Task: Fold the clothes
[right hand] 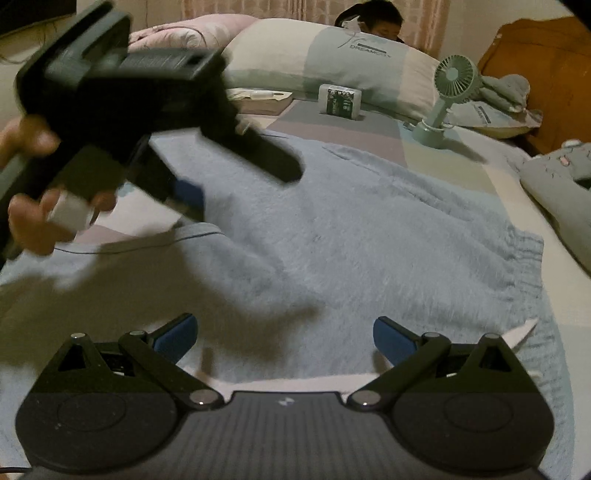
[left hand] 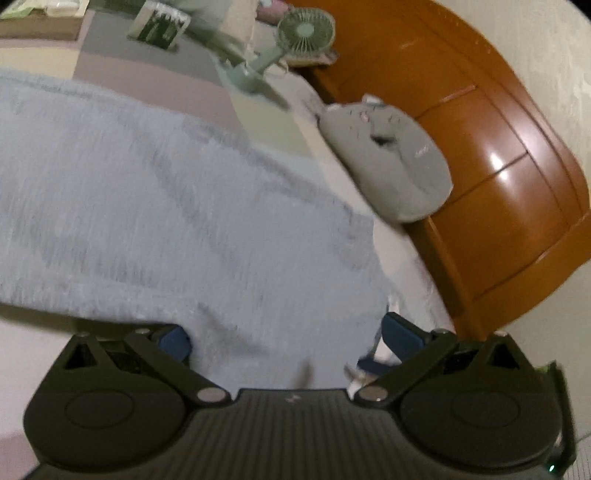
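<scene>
A light blue fuzzy sweater (left hand: pixel 166 206) lies spread flat on the bed, its ribbed hem (right hand: pixel 524 258) toward the right in the right wrist view. My left gripper (left hand: pixel 288 336) is open just above the sweater's edge, with fabric below its blue pads (left hand: pixel 177 341) and a white tag by the right pad. In the right wrist view the left gripper (right hand: pixel 240 184) is blurred at upper left, held by a hand (right hand: pixel 26 221) over the sweater (right hand: pixel 369 229). My right gripper (right hand: pixel 284 338) is open low over the sweater's near edge, holding nothing.
A green desk fan (right hand: pixel 454 79) stands on the bed beyond the sweater, next to a small printed pack (right hand: pixel 340 99) and a big pillow (right hand: pixel 332 55). A grey plush cushion (left hand: pixel 391 162) leans on the wooden headboard (left hand: pixel 498 147). A person (right hand: pixel 380 18) sits behind the pillow.
</scene>
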Demonstrator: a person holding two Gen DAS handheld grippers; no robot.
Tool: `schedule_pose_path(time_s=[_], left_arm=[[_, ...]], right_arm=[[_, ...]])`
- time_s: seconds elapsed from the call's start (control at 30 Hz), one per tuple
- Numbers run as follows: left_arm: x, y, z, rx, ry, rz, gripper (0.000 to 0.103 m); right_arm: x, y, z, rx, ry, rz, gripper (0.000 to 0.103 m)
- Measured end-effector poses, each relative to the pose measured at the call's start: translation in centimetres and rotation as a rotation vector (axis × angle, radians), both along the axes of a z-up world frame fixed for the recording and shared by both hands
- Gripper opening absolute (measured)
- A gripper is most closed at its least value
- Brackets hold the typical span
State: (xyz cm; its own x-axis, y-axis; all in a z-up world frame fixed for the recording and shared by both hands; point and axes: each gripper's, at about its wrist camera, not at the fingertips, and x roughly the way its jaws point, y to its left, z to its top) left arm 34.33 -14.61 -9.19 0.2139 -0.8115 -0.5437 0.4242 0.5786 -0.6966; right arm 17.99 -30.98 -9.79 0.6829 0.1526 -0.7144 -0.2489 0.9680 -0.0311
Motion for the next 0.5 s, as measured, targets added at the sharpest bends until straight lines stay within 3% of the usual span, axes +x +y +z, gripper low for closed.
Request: schedule_pose_path(time_s=[0.17,0.27,0.4,0.5], left_arm=[[1.9,-0.1,0.1,-0.058,0.04,0.014,0.102],[2.3,0.1,0.0,-0.069,0.051,0.006,0.102],[2.1,0.6,-0.1,-0.085,0.052,-0.008,0.102],[1.9,0.9,-0.2,-0.098,0.062,-0.015,0.102]], right_arm=[[1.2,0.2,0.5,0.042,0.0,0.046,0.103],[1.8,0.8,1.1,0.127,0.01,0.128,0.103],[3.7,2.3,0.7,0.286,0.079,0.302,0.103],[6.5,3.8,-1.0,0.332,0.145,0.331,0.103]])
